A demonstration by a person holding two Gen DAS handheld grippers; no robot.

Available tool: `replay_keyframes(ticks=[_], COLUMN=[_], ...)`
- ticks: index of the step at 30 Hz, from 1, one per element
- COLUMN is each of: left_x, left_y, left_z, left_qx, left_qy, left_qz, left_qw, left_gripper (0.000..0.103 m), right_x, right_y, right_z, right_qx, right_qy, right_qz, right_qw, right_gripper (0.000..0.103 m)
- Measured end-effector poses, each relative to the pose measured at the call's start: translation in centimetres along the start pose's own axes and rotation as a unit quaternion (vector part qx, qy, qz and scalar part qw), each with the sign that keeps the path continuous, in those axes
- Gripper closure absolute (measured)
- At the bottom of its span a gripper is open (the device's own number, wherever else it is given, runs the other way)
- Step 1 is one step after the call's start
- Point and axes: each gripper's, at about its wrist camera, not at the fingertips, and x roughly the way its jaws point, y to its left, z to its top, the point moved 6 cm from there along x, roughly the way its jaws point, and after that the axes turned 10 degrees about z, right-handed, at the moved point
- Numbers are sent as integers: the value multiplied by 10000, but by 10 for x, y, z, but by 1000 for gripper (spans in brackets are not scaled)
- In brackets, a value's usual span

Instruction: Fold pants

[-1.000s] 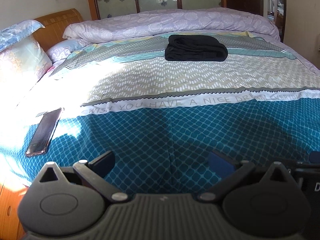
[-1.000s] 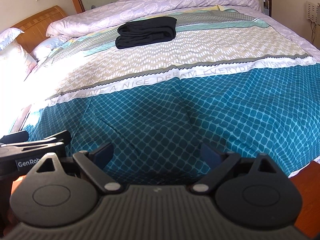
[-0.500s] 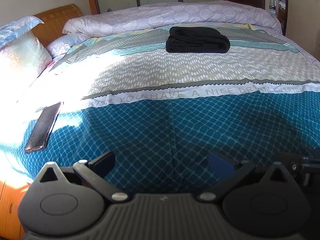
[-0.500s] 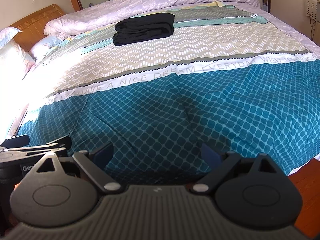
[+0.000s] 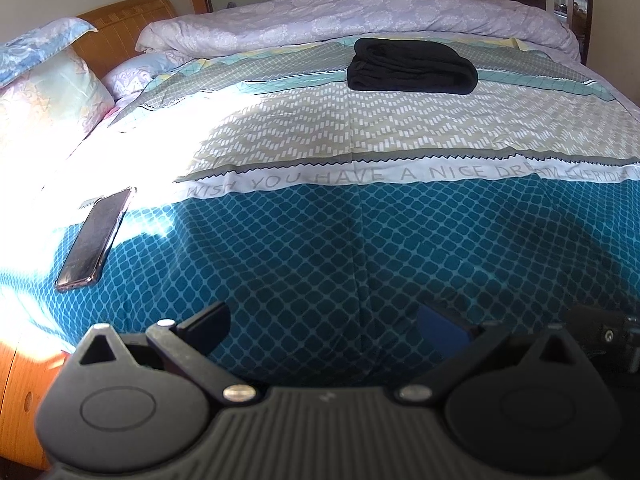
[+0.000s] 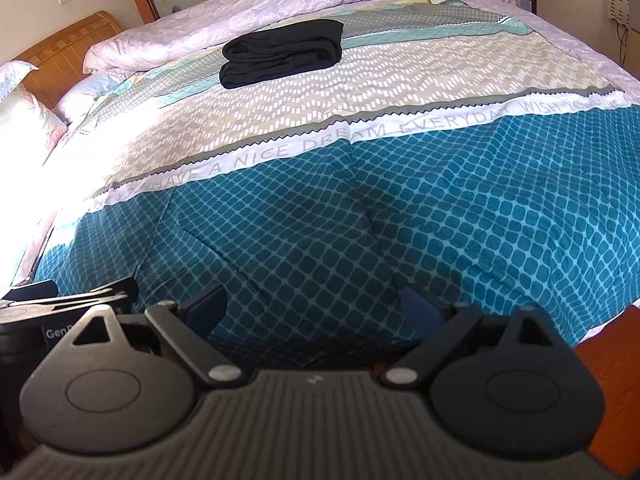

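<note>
The black pants lie folded in a compact bundle on the far part of the bed, on the patterned cover; they also show in the right wrist view. My left gripper is open and empty, low over the bed's near edge, far from the pants. My right gripper is open and empty, also at the near edge, side by side with the left one, whose body shows at the left of the right wrist view.
A phone lies on the teal cover at the left in bright sun. Pillows and a wooden headboard stand at far left. A lilac duvet is rolled along the far side. Wooden bed frame at near right.
Both grippers have drifted slightly, and the views have tilted a little so the pants sit a bit higher in frame. Nothing was grasped or released.
</note>
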Motion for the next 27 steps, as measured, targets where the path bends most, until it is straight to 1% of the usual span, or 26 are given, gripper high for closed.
replay_keyframes(ticks=[5, 11, 15, 23, 27], left_x=[1, -3, -4, -8, -13], left_y=[2, 3, 0, 0, 0], left_z=[0, 3, 2, 4, 8], left_qx=[-15, -47, 10, 3, 7], left_qy=[20, -82, -81, -164, -299], left_qz=[38, -50, -59, -83, -97], left_qw=[10000, 9999, 9999, 9998, 9995], left_gripper=[0, 0, 0, 0, 0], right_x=[3, 3, 4, 1, -4], right_y=[-3, -3, -4, -5, -5], right_z=[-2, -3, -4, -1, 3], right_qx=[3, -107, -174, -292, -346], right_qy=[84, 105, 106, 21, -174], right_qz=[-74, -228, -346, -531, -650], right_qw=[9999, 9996, 9992, 9982, 9971], right_gripper=[7, 7, 7, 7, 7])
